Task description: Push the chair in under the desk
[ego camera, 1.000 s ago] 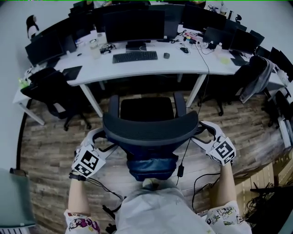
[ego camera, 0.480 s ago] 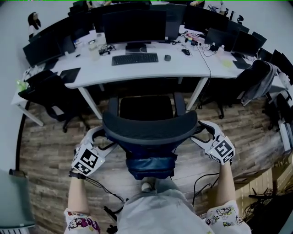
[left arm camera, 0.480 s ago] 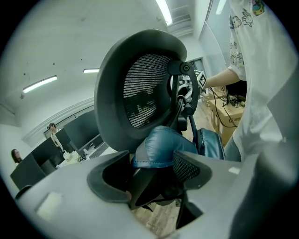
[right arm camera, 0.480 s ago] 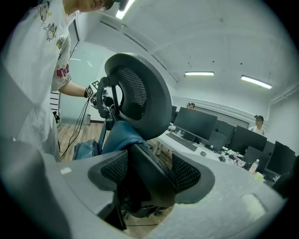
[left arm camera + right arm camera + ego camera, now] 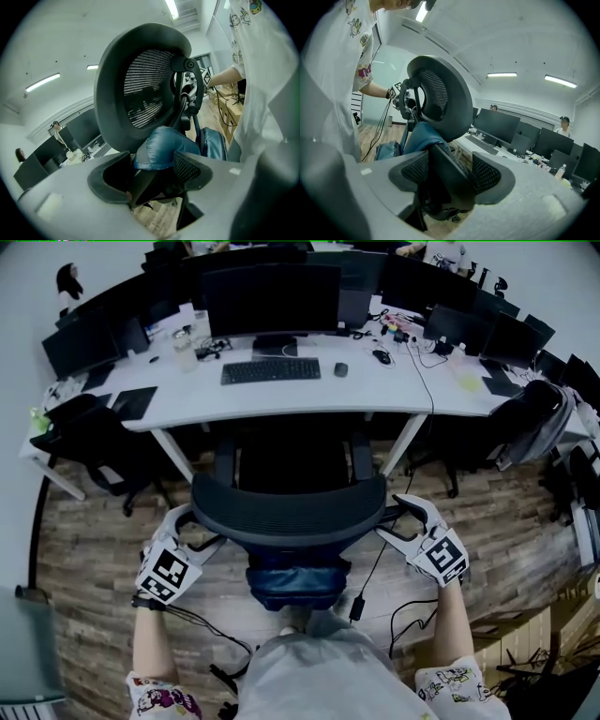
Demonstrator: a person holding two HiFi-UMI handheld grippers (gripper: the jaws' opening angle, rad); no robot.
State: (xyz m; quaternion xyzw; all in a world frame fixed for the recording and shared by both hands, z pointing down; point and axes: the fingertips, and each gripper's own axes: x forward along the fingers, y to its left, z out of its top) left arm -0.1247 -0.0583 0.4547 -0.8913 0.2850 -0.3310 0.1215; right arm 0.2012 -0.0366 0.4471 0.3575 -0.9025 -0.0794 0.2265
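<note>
Seat partly beneath the front edge of the white curved desk [image 5: 281, 390], the black mesh-backed office chair [image 5: 289, 512] needs more pushing; left gripper [image 5: 199, 529] and right gripper [image 5: 398, 519], jaws wide, clamp its backrest sides.

Wood-plank floor [image 5: 94, 540], white ceiling [image 5: 515, 37] with lit strip lights [image 5: 501, 74], spare black office chairs [image 5: 89, 442] at both sides, rows of dark monitors [image 5: 80, 341] behind.
</note>
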